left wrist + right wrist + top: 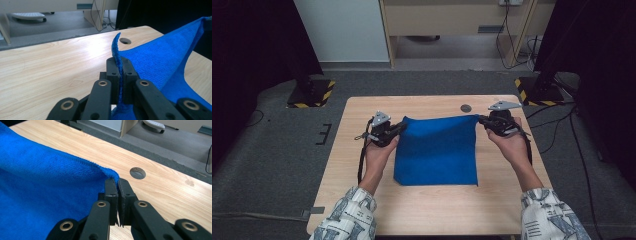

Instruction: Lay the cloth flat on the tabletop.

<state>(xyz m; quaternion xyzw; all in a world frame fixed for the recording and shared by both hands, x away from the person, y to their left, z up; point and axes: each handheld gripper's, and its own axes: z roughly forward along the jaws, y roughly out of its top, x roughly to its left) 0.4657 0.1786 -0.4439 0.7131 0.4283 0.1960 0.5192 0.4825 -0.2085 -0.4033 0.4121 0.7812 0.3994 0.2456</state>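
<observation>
left claw [398, 128] clamped on blue cloth [437, 150] far-left corner | right claw [481, 119] clamped on far-right corner | cloth on wooden surface [432, 205]

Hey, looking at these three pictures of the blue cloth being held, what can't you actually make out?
- High view: how the left gripper and right gripper pinch the blue cloth is too small to tell.
- Left gripper view: the cloth's near part is cut off by the bottom edge and hidden behind the gripper.
- Right gripper view: the table under the cloth is covered by it.
</observation>
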